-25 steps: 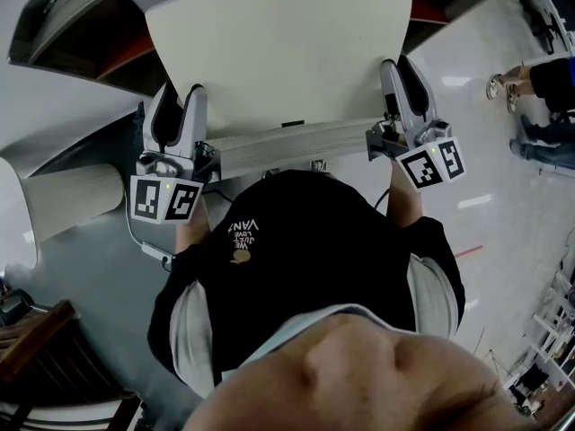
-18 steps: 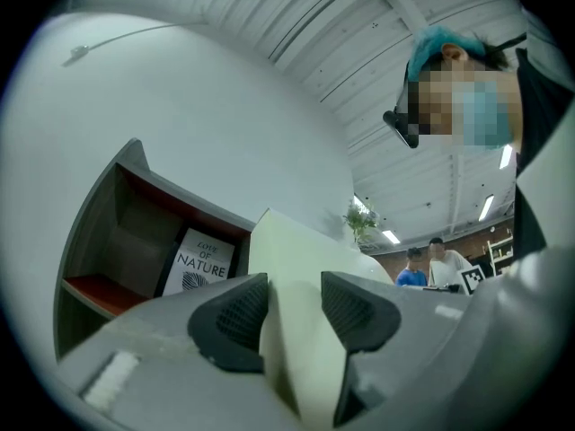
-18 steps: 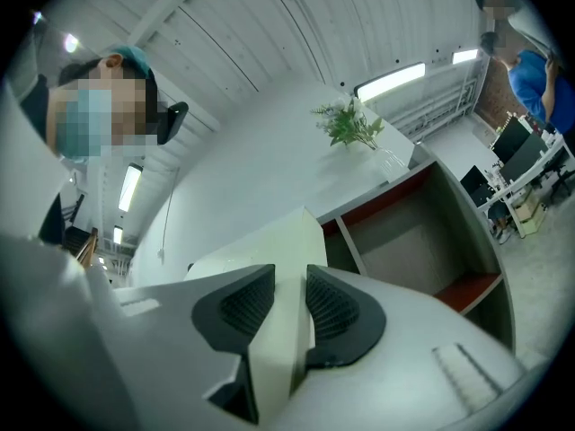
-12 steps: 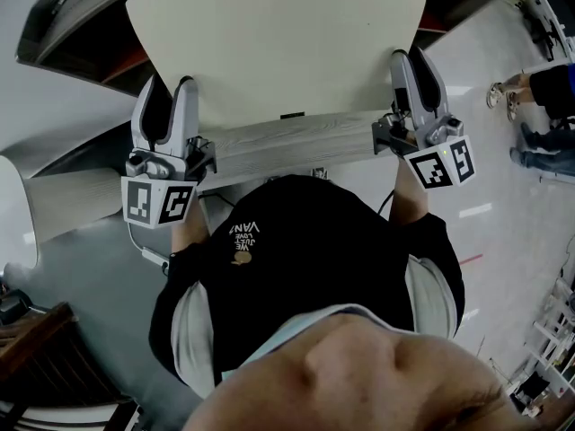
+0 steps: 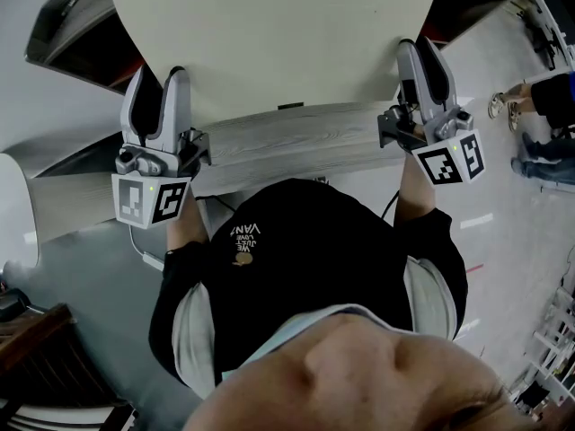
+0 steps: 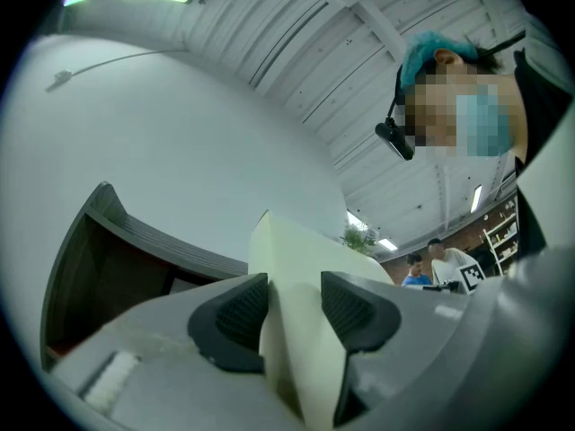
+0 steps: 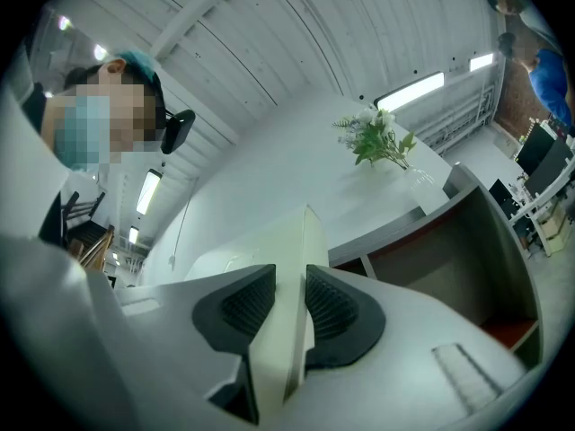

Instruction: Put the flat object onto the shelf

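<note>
A large cream flat board (image 5: 278, 43) is held by its near edge, one gripper on each side. My left gripper (image 5: 154, 83) is shut on its left part and my right gripper (image 5: 422, 57) on its right part. In the left gripper view the dark pads (image 6: 235, 312) press both faces of the board (image 6: 296, 259), which tilts upward. The right gripper view shows the same grip on the board (image 7: 278, 241). The shelf (image 5: 81, 48), grey outside with a dark reddish inside, lies beyond the board, which hides its middle. It shows again as the shelf (image 6: 117, 259) and the shelf (image 7: 467, 241).
A grey wood-grain ledge (image 5: 296, 137) runs under the grippers, close to my body. A vase of flowers (image 7: 382, 142) stands on the white top above the shelf. A person (image 5: 539, 88) stands at the right on the white floor. Dark wooden furniture (image 5: 36, 348) sits at lower left.
Both grippers have risen together with the board, toward the top of the head view. The board now covers more of the shelf opening. The grips have stayed the same.
</note>
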`<action>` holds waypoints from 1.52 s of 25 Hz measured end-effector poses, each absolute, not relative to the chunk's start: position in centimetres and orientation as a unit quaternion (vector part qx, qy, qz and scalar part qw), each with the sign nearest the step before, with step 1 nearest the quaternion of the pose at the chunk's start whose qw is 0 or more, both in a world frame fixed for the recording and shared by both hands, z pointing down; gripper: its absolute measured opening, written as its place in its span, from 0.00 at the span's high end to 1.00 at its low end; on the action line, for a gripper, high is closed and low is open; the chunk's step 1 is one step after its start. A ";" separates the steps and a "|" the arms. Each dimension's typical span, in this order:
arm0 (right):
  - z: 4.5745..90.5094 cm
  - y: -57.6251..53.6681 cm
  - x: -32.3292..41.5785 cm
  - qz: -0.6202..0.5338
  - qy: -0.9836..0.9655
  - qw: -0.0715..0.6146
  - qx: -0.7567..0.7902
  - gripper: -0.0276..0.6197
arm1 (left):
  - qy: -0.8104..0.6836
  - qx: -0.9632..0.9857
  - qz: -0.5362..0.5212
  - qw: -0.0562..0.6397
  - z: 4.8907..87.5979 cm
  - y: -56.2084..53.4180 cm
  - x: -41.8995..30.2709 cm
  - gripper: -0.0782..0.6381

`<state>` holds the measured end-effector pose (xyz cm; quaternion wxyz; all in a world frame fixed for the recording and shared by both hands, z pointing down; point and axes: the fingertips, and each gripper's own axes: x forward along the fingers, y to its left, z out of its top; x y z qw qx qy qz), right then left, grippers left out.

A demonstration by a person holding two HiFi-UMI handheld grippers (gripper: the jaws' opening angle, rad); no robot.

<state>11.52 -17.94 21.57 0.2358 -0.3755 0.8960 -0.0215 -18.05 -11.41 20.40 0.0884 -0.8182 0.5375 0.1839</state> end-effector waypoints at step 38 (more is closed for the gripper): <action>7.4 -23.3 9.3 0.121 0.910 0.257 -0.301 0.82 | 0.530 -0.794 0.167 0.246 7.6 -15.7 -18.9 0.63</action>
